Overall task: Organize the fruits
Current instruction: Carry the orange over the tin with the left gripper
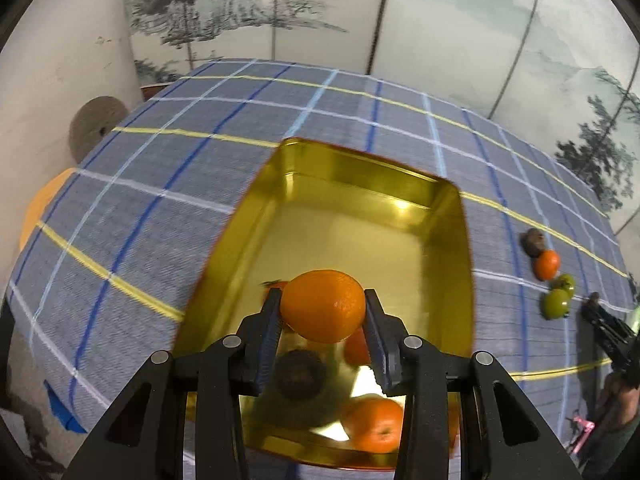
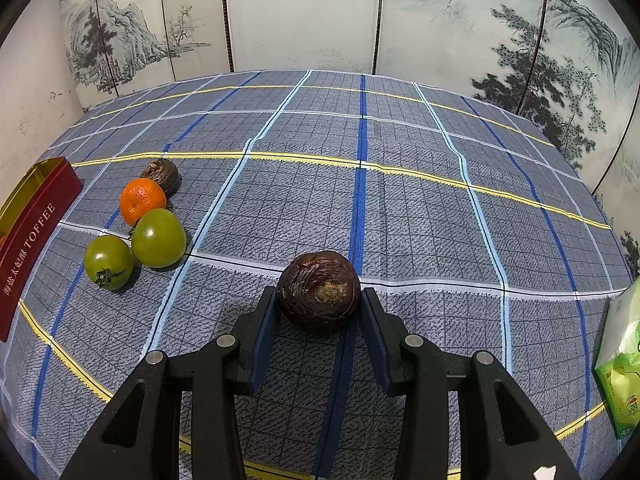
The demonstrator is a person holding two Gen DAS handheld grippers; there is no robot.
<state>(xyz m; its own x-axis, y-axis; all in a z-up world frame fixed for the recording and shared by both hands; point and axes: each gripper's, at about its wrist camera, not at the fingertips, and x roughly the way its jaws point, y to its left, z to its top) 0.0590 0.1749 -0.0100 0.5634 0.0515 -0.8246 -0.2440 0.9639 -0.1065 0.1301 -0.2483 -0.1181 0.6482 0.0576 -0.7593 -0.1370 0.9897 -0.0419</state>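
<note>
Where gold tin (image 1: 452, 216) gleams, dimpled round mandarin (image 1: 322, 305).

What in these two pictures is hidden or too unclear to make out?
- Left wrist view: fruit in the gold tin is partly hidden behind the left gripper and its orange, and blurred.
- Right wrist view: the red tin and green packet are cut off by the edges.
</note>
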